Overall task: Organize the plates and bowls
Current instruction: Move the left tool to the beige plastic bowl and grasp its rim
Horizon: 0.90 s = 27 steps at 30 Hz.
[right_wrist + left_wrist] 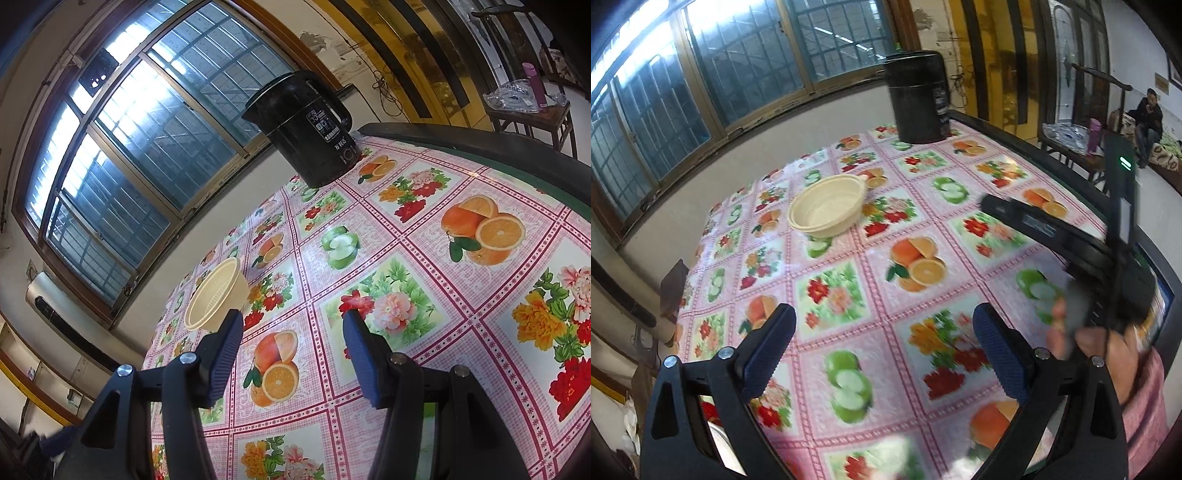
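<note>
A cream plastic bowl, a strainer set inside a matching bowl, sits on the fruit-patterned tablecloth toward the far left of the table. It also shows in the right wrist view, tilted by the lens, just beyond the left fingertip. My left gripper is open and empty, above the cloth well short of the bowl. My right gripper is open and empty; in the left wrist view it reaches in from the right, held in a hand, with its tip pointing toward the bowl.
A black electric kettle stands at the table's far edge, also in the right wrist view. A window wall runs behind the table. A dark table rim bounds the right side. A person sits far right.
</note>
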Tool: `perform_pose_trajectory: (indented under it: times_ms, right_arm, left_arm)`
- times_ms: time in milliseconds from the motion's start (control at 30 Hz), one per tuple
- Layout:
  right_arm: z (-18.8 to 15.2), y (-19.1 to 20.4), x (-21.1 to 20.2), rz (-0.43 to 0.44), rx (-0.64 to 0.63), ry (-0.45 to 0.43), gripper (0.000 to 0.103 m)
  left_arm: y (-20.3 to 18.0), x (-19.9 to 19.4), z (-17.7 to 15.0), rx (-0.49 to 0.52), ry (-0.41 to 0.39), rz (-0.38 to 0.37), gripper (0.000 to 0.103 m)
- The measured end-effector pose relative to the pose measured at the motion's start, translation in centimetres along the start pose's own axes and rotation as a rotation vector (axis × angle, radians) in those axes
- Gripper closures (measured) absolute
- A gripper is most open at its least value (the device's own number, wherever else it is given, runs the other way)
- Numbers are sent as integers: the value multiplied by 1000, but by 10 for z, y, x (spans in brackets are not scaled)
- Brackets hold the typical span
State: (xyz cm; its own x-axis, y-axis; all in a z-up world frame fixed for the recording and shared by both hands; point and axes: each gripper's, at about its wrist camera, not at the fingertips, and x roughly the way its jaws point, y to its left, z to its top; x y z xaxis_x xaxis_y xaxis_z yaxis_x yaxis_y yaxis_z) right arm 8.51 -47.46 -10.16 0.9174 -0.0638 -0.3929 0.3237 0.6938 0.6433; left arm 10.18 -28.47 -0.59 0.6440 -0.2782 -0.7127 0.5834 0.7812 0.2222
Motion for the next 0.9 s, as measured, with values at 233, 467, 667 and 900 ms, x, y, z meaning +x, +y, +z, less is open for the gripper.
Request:
perform_pose_trajectory:
  times_ms: [233, 467, 667, 900]
  right_arm:
    - [11, -15, 0, 9, 48, 2, 43]
    - [12, -17, 2, 28, 62, 18, 43]
    - [10, -15, 6, 38, 60, 48, 43]
    - [9, -13, 5, 43, 56, 52, 43]
  left_arm:
    - [71, 56, 52, -200, 131, 65, 6]
    - [147, 115, 75, -477, 223, 108, 6]
    - [171, 154, 81, -621, 284, 82, 7]
    - [176, 192, 85, -671, 308, 83, 7]
